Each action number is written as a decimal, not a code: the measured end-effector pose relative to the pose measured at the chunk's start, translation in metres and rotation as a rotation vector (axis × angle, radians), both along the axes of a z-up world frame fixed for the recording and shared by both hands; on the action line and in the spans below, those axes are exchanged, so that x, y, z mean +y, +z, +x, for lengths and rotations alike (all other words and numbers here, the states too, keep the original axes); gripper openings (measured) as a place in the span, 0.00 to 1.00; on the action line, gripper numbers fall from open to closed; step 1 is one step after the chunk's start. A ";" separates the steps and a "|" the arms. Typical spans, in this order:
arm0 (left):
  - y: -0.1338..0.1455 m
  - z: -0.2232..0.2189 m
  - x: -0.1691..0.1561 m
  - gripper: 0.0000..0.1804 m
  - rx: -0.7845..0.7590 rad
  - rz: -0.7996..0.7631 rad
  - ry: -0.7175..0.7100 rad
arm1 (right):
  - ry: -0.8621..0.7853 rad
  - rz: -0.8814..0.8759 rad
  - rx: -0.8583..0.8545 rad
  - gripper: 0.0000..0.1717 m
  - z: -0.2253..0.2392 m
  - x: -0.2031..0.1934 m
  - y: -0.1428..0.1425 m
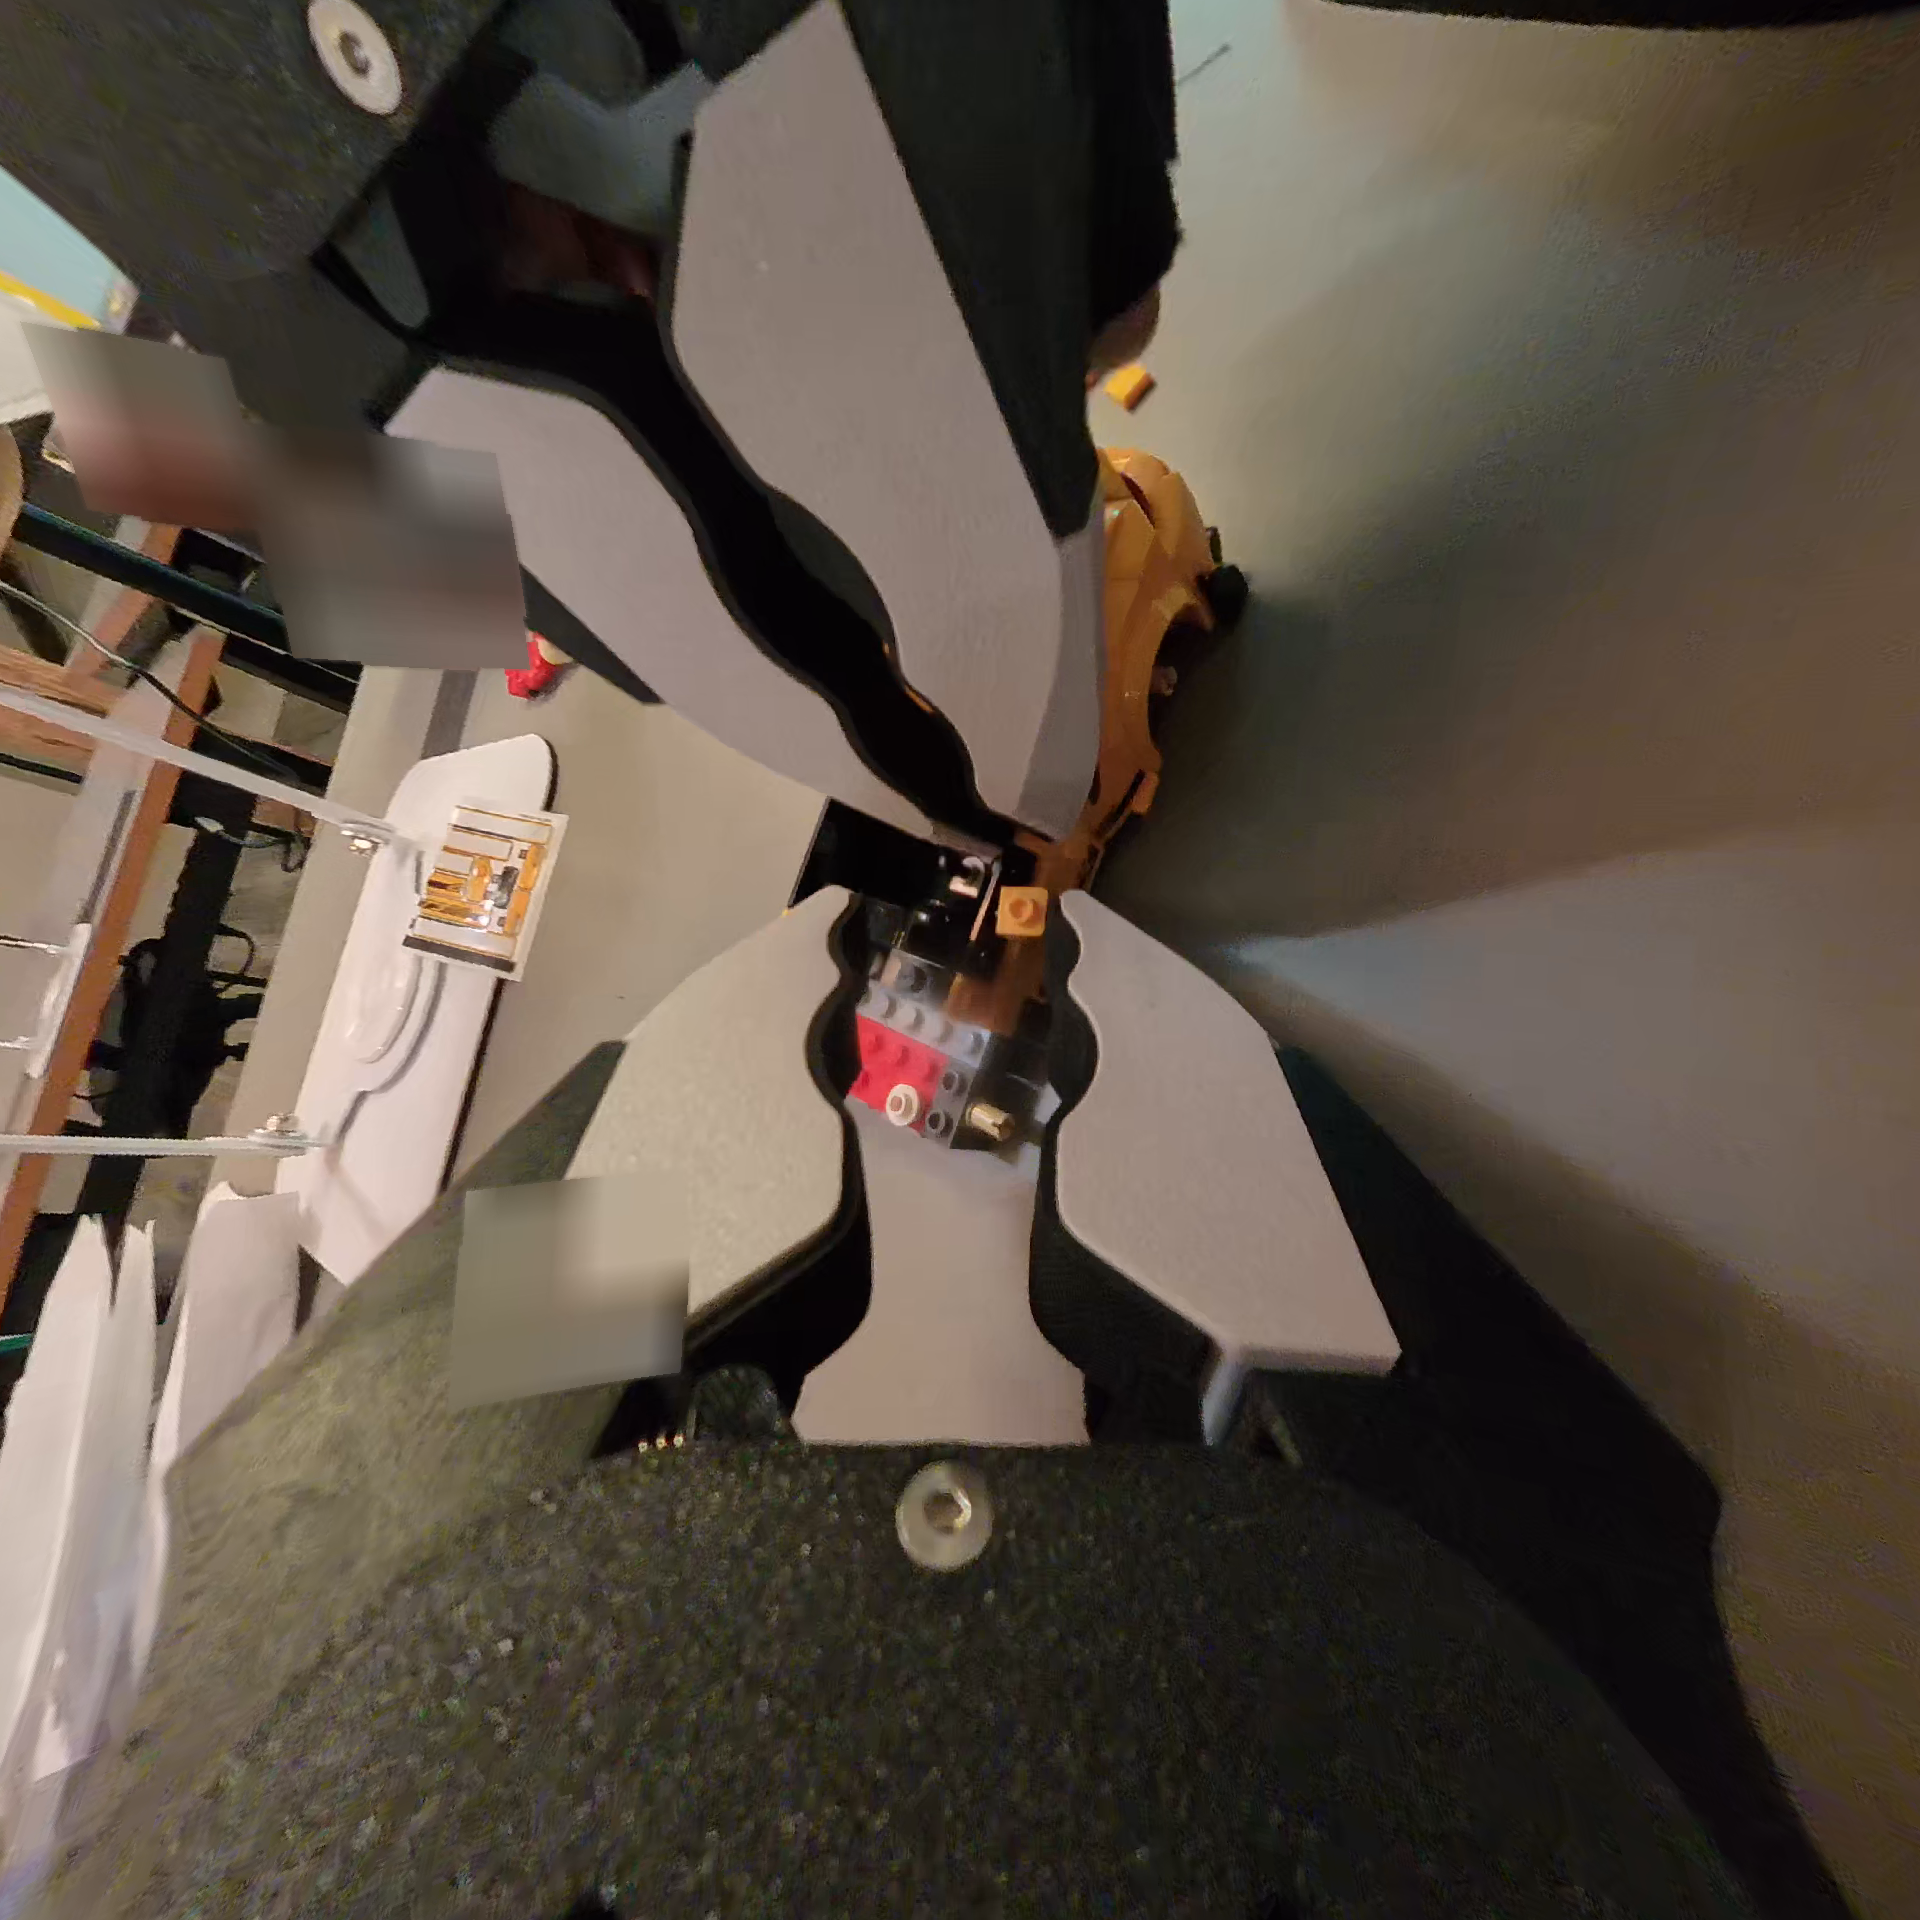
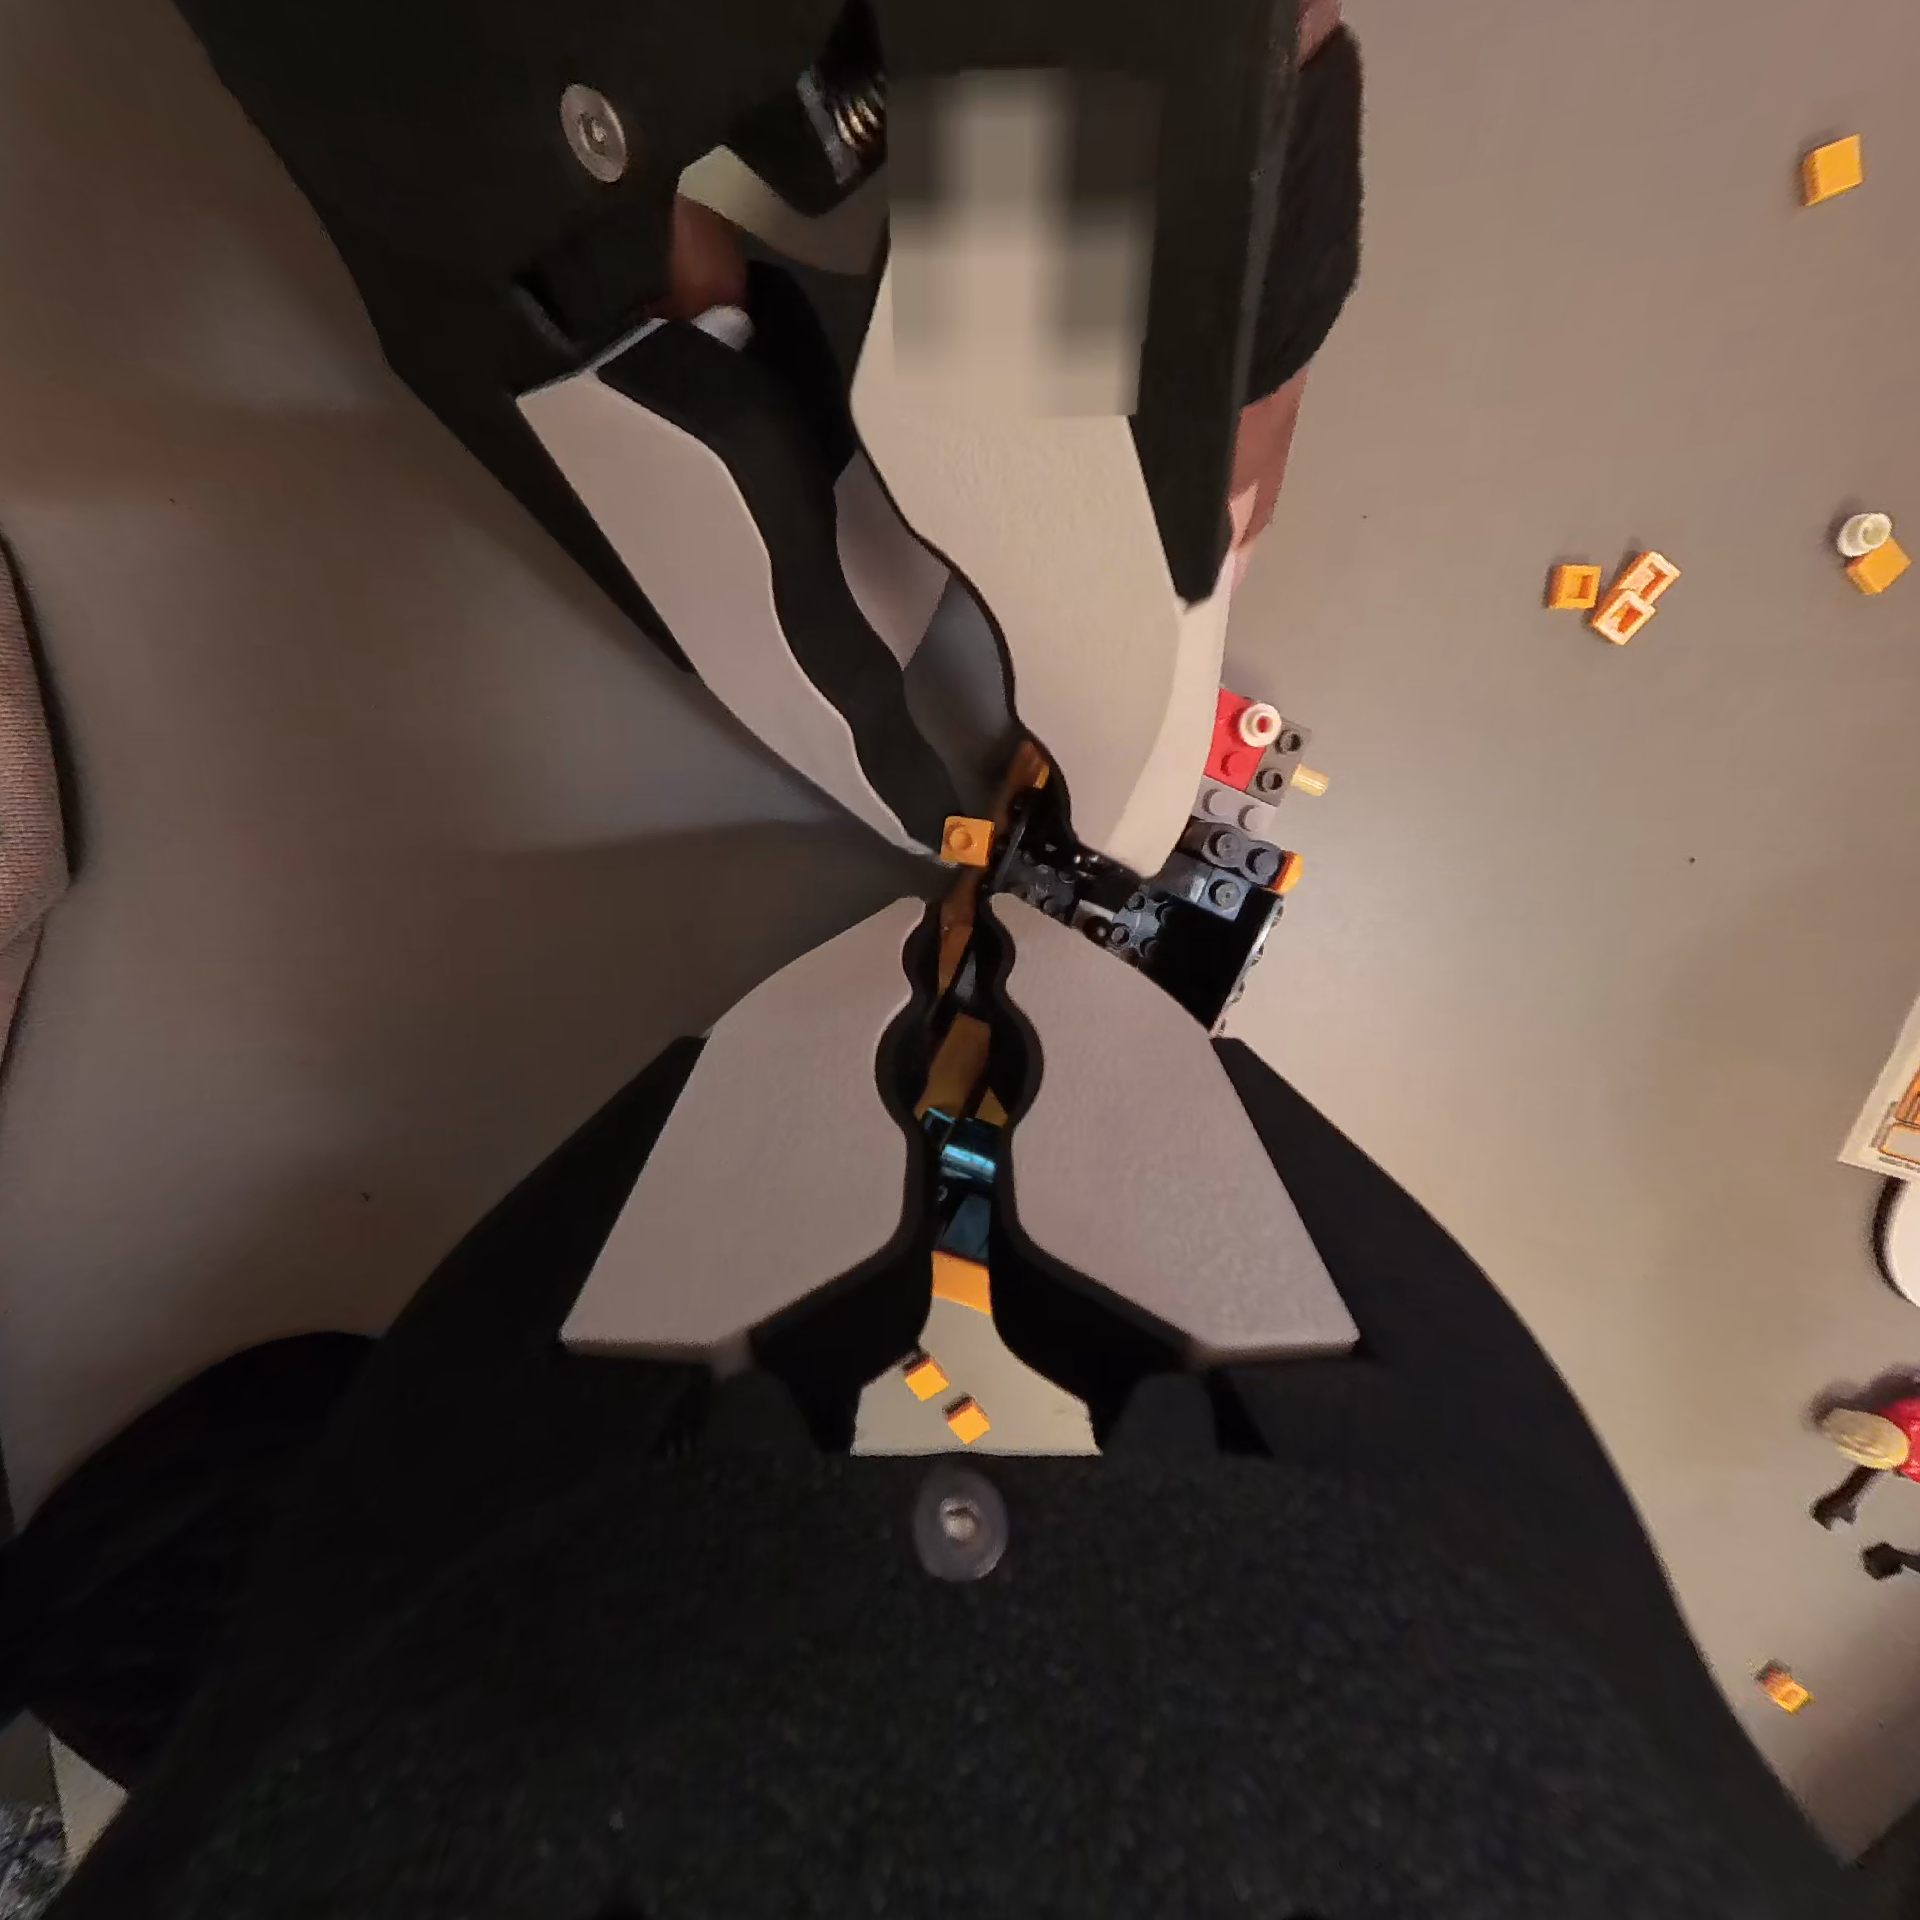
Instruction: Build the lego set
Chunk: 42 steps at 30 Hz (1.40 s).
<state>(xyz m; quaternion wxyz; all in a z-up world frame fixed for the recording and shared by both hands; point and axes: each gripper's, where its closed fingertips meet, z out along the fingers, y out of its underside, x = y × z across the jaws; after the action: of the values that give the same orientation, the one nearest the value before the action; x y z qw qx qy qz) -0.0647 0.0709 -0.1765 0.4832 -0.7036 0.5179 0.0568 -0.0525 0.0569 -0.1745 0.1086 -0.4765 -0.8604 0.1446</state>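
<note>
A brick-built car lies on the grey table (image 2: 312, 727). Its red, grey and black chassis (image 1: 914, 1049) shows between my left fingers, and its orange body (image 1: 1153, 582) lies beyond. My left gripper (image 1: 951, 904) stands open astride the chassis, with a small orange one-stud plate (image 1: 1023, 912) just inside one fingertip. My right gripper (image 2: 966, 920) faces it and is shut on a thin orange and black edge of the car (image 2: 956, 1049). In the left wrist view, the right gripper (image 1: 997, 826) comes in from above. In the right wrist view, the left gripper (image 2: 1034, 852) partly covers the chassis (image 2: 1236, 821).
Loose orange bricks (image 2: 1610, 597) lie scattered on the table at the right, and more (image 2: 945, 1397) lie under my right gripper. A red toy figure (image 2: 1881, 1429) lies at the right edge. A white plate (image 1: 416, 1039) bears a printed sheet (image 1: 483, 883). White papers (image 1: 73, 1455) lie near it. Only a small space, under 4 cm, lies between the two pairs of fingers. My left tips are roughly 25 cm from the red toy figure (image 2: 1881, 1429).
</note>
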 end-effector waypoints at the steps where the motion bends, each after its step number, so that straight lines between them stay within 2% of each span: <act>1: 0.000 0.000 0.000 0.18 0.009 0.010 -0.001 | -0.002 -0.007 0.001 0.03 0.001 0.000 0.000; 13: 0.006 -0.003 0.005 0.22 0.042 0.026 -0.023 | -0.025 -0.147 -0.007 0.08 -0.003 -0.001 0.009; 19: 0.007 -0.007 0.011 0.22 0.072 0.038 -0.029 | -0.066 -0.145 -0.018 0.09 -0.012 0.003 0.006; 30: 0.008 -0.013 0.019 0.22 0.074 0.073 -0.021 | -0.235 -0.157 -0.015 0.07 -0.026 0.020 0.007; 39: 0.004 -0.017 0.021 0.21 0.093 0.065 -0.014 | -0.222 -0.068 -0.048 0.07 -0.026 0.023 0.002; 42: 0.003 -0.021 0.014 0.20 0.072 0.005 -0.041 | -0.226 -0.065 -0.029 0.07 -0.022 0.024 0.007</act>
<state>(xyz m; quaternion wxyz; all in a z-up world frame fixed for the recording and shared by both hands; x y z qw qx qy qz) -0.0862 0.0846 -0.1730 0.4670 -0.6891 0.5492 0.0733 -0.0745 0.0806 -0.1677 0.0962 -0.5760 -0.7973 0.1524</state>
